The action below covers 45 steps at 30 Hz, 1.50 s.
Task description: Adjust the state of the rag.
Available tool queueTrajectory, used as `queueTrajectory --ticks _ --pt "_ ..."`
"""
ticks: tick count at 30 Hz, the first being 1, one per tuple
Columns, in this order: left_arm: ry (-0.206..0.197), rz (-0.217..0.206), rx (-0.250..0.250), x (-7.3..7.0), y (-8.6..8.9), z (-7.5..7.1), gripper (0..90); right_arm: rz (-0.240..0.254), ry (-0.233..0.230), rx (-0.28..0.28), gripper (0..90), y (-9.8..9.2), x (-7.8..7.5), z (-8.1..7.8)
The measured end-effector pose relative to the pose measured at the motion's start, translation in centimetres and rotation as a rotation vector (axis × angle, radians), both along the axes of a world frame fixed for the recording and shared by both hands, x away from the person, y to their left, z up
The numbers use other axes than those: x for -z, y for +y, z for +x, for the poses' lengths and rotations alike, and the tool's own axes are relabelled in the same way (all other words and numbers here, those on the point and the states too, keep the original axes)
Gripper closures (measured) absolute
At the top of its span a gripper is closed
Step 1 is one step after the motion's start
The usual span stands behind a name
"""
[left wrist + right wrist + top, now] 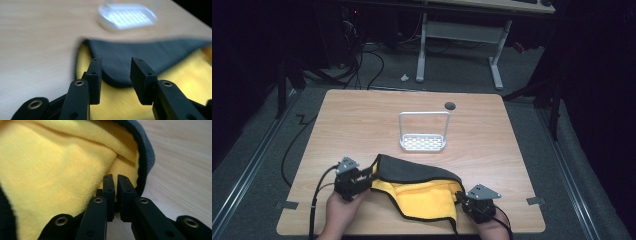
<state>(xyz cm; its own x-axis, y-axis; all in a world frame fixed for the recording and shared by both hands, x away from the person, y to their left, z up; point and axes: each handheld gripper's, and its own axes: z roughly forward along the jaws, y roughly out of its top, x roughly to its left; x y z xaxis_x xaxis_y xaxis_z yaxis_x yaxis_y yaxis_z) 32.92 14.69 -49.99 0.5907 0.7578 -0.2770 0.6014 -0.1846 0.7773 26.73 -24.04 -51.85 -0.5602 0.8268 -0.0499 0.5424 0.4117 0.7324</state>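
Unbranded yellow-grey cloth point(424, 192), white rack point(423, 142), no readable writing

Light wooden table point(362, 120) with a white handled rack point(423, 142) and a black-and-yellow cloth point(424, 192).

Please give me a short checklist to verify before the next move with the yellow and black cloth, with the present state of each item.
1. Right gripper pinches the cloth: ok, its jaws are nearly together at the cloth's edge in the right gripper view.
2. Left gripper grips the cloth: not ok, its jaws stand apart with a gap, and the black flap lies beyond the tips.
3. Cloth lies flat: not ok, a black flap is folded over the yellow side.
4. White rack is apart from the cloth: ok, bare table shows between them.
5. Cloth is fully on the table: cannot tell, its near edge is close to the table's front edge.
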Motion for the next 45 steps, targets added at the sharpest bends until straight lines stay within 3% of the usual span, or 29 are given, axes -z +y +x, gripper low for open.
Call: queueTrajectory --ticks 1,2,3,4,5,9,14,18,21,24,27,30,32,33,35,38,45 --pt "0.019 -0.005 0.034 0.5 -0.5 -0.7 62.2 -0.015 0.009 0.005 87.7 0.0 0.2 0.3" --pt "0.03 0.034 0.067 1.1 -1.0 -1.1 62.9 -0.029 0.012 0.017 89.5 0.0 0.4 0.6" --pt "0.03 0.034 0.067 1.1 -1.0 -1.1 63.6 -0.045 0.02 0.034 90.0 0.0 0.5 1.0" --pt "0.028 0.101 0.08 1.7 -1.5 -1.4 63.6 -0.045 0.02 0.034 90.0 0.0 0.5 1.0" --pt "0.047 0.135 0.09 2.5 -1.5 -1.5 66.0 -0.066 0.018 0.067 90.0 -0.4 0.5 1.8" --pt "0.051 0.133 0.084 2.8 -0.4 -1.9 71.0 -0.112 0.007 0.145 90.0 -1.9 0.4 4.4" --pt "0.046 0.14 0.085 2.8 0.8 -3.0 73.3 -0.131 0.004 0.258 90.0 -4.0 0.4 9.7" --pt "0.048 0.117 0.089 3.0 1.5 -3.8 74.6 -0.16 -0.002 0.297 90.0 -4.1 0.4 13.0" --pt "0.043 0.122 0.091 3.0 1.5 -3.9 75.0 -0.166 -0.004 0.305 90.0 -4.1 0.4 14.1" --pt "0.057 0.117 0.086 2.8 1.4 -3.9 74.2 -0.158 -0.02 0.291 90.0 -3.8 -0.5 13.5" --pt "0.022 0.099 0.108 2.3 0.3 -3.8 68.8 -0.096 -0.032 0.218 90.0 -2.8 -1.4 10.8" --pt "0.017 0.065 0.154 2.1 -2.1 -3.4 66.3 -0.078 -0.012 0.137 90.0 -0.9 -0.9 8.6" --pt "0.002 0.105 0.18 2.3 -3.8 -3.3 65.2 -0.082 0.005 0.116 90.0 0.1 0.0 8.2" --pt "0.004 0.122 0.179 2.6 -4.2 -3.2 65.3 -0.092 0.011 0.119 90.0 0.3 0.3 8.3" --pt "0.009 0.108 0.17 2.9 -4.2 -3.2 65.3 -0.089 0.003 0.124 90.0 0.3 0.6 8.4" --pt "0.003 0.121 0.17 3.1 -3.3 -4.0 69.0 -0.126 0.001 0.173 90.0 -1.1 0.5 8.9" --pt "0.027 0.12 0.178 3.0 -2.5 -4.9 70.4 -0.146 0.006 0.311 90.0 -5.7 0.3 11.0"
